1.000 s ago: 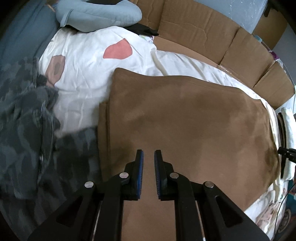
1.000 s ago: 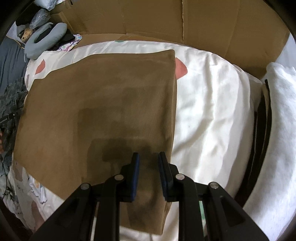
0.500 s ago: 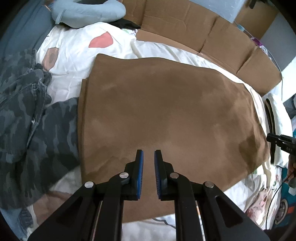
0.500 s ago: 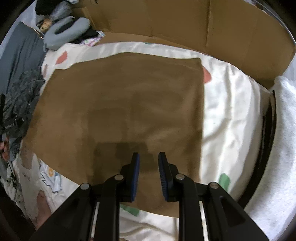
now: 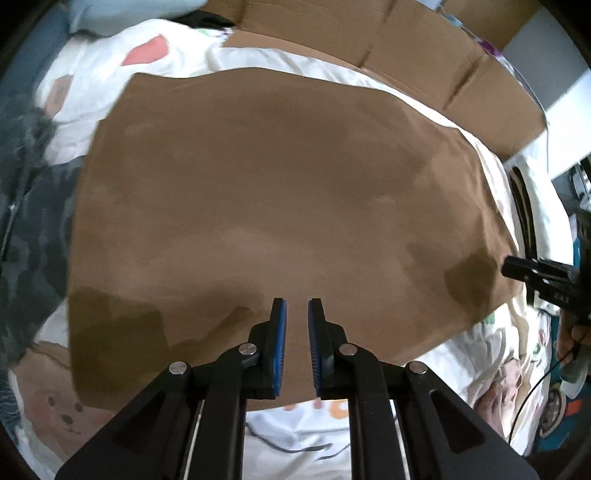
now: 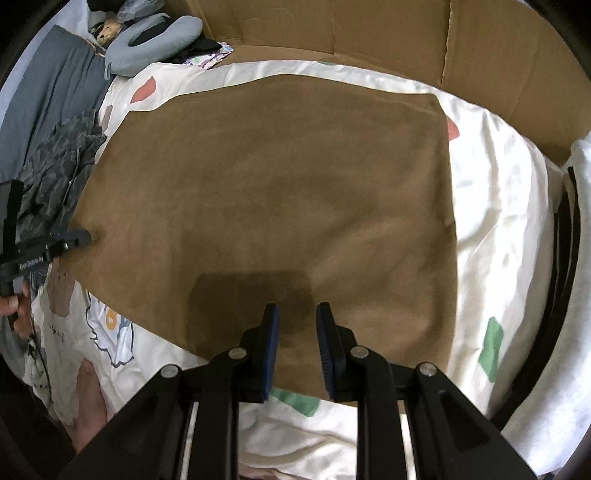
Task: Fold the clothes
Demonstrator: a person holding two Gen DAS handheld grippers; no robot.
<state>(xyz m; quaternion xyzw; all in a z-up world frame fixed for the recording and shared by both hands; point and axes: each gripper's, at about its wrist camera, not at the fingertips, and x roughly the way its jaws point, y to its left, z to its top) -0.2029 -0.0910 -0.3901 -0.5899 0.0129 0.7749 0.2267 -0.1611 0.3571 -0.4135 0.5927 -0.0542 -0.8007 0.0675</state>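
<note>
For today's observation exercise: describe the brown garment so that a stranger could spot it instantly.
Find the white printed bedsheet bordered by cardboard. Spread flat across its middle lies the brown garment. Unlike the crumpled camouflage clothing beside it, it is plain, smooth and roughly rectangular.

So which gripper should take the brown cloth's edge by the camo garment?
Left: the left gripper is right at the brown cloth edge beside the camo garment, while the right gripper hovers nearer the opposite side.
</note>
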